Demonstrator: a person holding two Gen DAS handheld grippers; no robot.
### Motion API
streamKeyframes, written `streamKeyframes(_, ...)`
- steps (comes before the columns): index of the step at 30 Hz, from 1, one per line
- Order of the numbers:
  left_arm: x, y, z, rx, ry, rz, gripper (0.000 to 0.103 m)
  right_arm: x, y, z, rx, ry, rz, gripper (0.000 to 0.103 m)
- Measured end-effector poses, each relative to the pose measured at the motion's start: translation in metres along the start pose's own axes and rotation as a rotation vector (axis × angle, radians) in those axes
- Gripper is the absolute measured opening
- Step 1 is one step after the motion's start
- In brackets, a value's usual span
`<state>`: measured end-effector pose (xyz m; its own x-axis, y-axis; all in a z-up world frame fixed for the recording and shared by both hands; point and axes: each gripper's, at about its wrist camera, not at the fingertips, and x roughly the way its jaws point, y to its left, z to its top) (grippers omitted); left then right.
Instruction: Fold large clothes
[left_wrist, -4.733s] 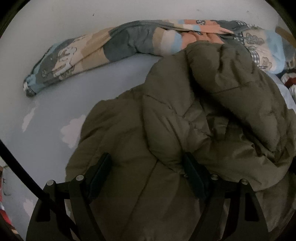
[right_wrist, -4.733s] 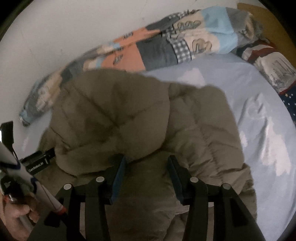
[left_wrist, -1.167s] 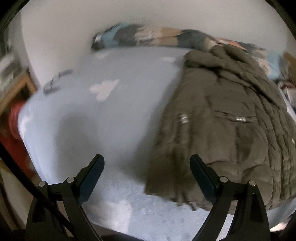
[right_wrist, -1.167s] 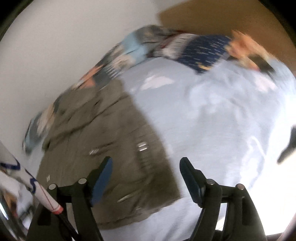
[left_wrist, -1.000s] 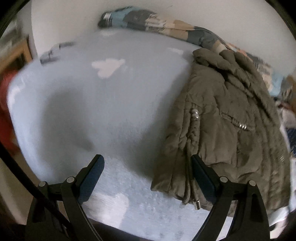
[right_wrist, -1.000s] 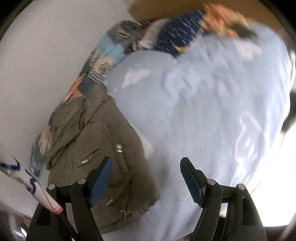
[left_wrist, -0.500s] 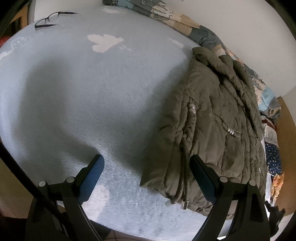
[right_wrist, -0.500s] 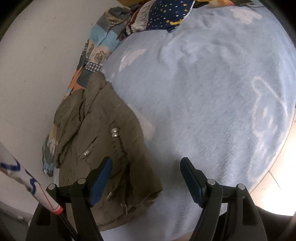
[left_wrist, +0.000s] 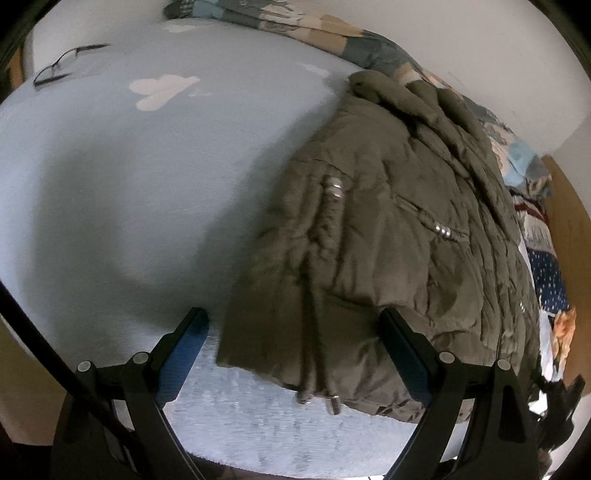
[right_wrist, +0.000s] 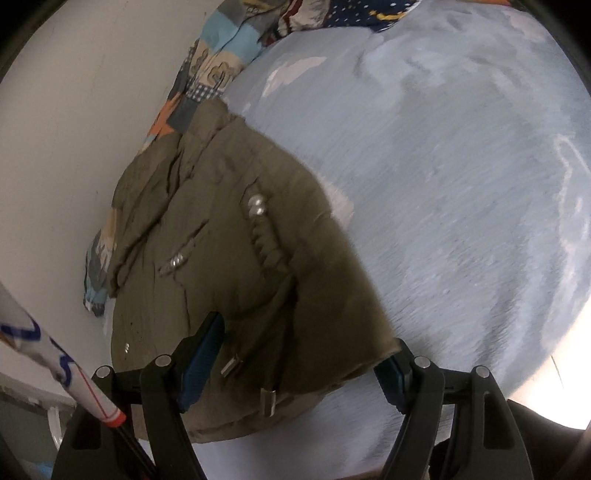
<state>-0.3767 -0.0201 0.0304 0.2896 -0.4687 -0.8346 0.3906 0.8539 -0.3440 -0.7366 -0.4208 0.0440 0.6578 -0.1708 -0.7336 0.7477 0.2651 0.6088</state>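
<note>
Bedsheet (left_wrist: 122, 177) left of jacket (left_wrist: 388, 229): open, only glasses (left_wrist: 62, 64) at far corner. Patchwork quilt (left_wrist: 325, 31) blocks along wall. Sheet right of jacket: bare, passable.

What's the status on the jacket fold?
Left gripper and right gripper open, hovering at the hem. Olive jacket folded on bed. Glasses far off.
</note>
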Motion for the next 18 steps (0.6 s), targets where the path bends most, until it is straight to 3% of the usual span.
streamKeyframes(4, -0.004, -0.012, -0.004, 0.067, -0.018, 0.002, 0.093, 0.002, 0.008, 0.0, -0.031, 0.007, 0.0, 0.08)
streamKeyframes(6, -0.007, -0.021, -0.006, 0.119, -0.046, 0.025, 0.093, -0.001, 0.013, 0.0, -0.053, -0.009, 0.014, 0.068)
streamKeyframes(11, -0.005, -0.04, -0.012, 0.229, -0.097, 0.127, 0.093, -0.004, 0.023, 0.0, -0.111, -0.045, -0.01, 0.059)
streamKeyframes(14, 0.002, -0.046, -0.015, 0.27, -0.1, 0.174, 0.093, 0.01, 0.017, 0.0, -0.102, -0.002, -0.055, 0.059)
streamKeyframes(18, 0.008, -0.045, -0.016, 0.264, -0.101, 0.182, 0.093, 0.015, 0.02, -0.002, -0.128, -0.005, -0.082, 0.063)
